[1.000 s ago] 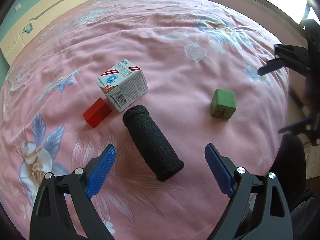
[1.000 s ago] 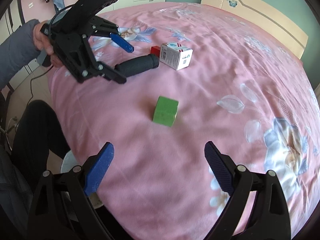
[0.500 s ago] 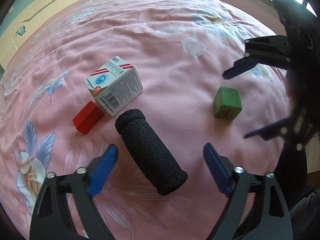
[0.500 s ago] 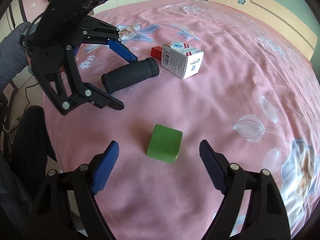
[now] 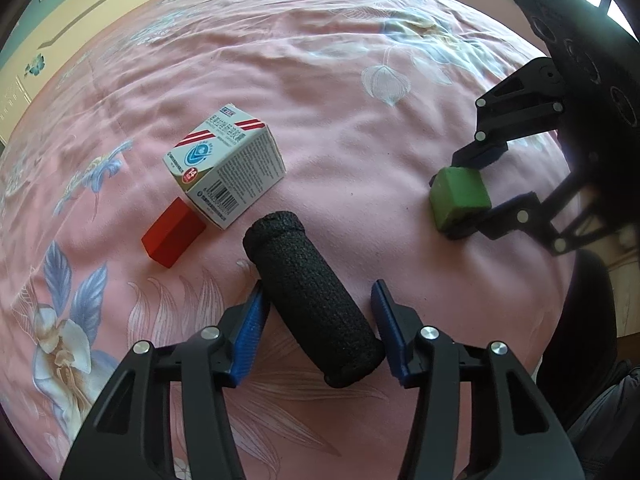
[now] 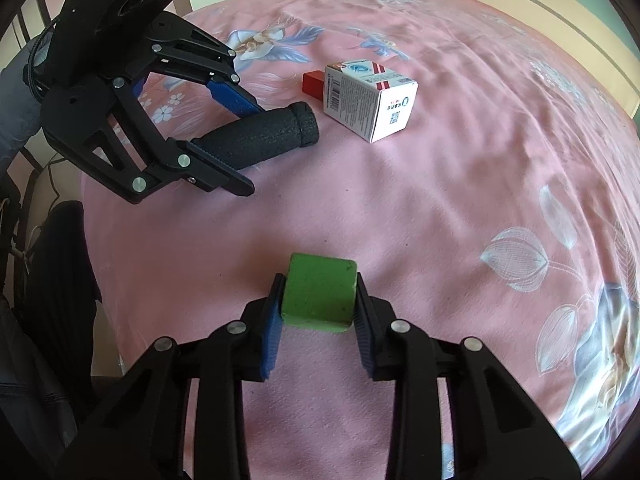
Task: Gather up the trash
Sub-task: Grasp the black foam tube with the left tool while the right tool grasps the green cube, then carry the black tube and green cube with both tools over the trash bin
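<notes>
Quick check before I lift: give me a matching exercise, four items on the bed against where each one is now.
Items:
1. green block
2. black foam roll
3. red block
4. white carton

Places:
A. touching the carton's side
B. between the closing left gripper pads
C. clamped by the right gripper
D. on the pink bedspread, beyond the roll's far end

Pairs: 1-C, 2-B, 3-A, 4-D
</notes>
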Available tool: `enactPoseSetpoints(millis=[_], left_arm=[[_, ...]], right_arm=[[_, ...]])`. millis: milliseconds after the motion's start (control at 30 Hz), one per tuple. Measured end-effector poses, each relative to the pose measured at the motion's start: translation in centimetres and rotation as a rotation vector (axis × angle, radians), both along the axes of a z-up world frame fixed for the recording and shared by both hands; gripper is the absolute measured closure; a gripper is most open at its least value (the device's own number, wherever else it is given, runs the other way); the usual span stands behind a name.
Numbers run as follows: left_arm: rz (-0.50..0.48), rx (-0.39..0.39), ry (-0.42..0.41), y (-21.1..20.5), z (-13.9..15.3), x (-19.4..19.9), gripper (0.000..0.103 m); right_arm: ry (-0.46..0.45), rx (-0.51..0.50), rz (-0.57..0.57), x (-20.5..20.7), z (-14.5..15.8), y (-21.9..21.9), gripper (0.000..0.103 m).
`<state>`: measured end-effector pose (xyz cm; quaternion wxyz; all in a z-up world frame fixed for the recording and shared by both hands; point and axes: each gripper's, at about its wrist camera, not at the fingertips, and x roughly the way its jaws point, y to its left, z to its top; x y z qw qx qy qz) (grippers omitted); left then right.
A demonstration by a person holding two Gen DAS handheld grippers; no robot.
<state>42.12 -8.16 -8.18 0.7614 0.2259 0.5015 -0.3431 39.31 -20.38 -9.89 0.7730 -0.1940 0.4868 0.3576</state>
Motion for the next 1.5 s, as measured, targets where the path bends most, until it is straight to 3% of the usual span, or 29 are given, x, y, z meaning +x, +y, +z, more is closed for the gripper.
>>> enactPoseSetpoints(millis=[200, 400, 467, 933, 1500], left_arm=[[-0.023, -0.038, 0.017, 0.2, 0.6, -1.1, 0.052], [-0.067, -0.025, -0.023, 0.1, 1.5, -3.1, 0.053], [-0.068, -0.033, -0.018, 0.5, 1.8, -3.2, 0.059], [-0.089, -0.006, -0.085, 2.7, 4.4, -6.9, 0.059], [-0.207, -0.012, -0.167, 5.4, 7.0, -16.4, 0.059]], right_arm=[[0.002, -0.017, 0.013, -0.5, 0.1, 0.1, 0.071], [-0.007, -0.037, 0.034, -1.6, 0.7, 0.3, 0.072], [-0.016, -0.043, 0.033, -2.1, 1.1, 0.3, 0.072], [-0.048, -0.078, 0.062, -6.0, 3.9, 0.7, 0.072], [-0.053, -0.117, 0.204, -14.8, 7.0, 4.0, 0.072]])
